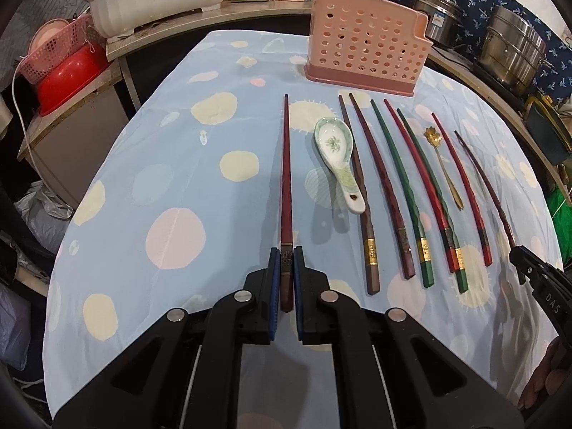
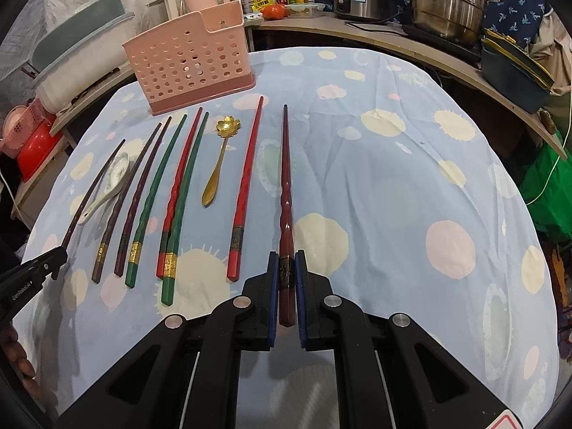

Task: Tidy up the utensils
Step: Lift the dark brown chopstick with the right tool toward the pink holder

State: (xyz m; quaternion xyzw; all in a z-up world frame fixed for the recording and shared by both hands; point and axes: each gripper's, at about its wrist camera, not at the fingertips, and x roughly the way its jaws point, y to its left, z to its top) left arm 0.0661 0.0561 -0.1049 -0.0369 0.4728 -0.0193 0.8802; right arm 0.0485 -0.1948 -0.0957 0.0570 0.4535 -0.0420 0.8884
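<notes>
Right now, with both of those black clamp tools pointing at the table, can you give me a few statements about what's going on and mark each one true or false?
1. Each clamp is closed on a dark red chopstick: the left gripper on one, the right gripper on another. True.
2. The pink holder already has chopsticks standing in it. False: none show in it.
3. The white ceramic spoon lies on the cloth beside the chopsticks. True.
4. The gold spoon is inside the holder. False: it lies on the cloth between red chopsticks.
5. Two green chopsticks lie in the row. True.
</notes>
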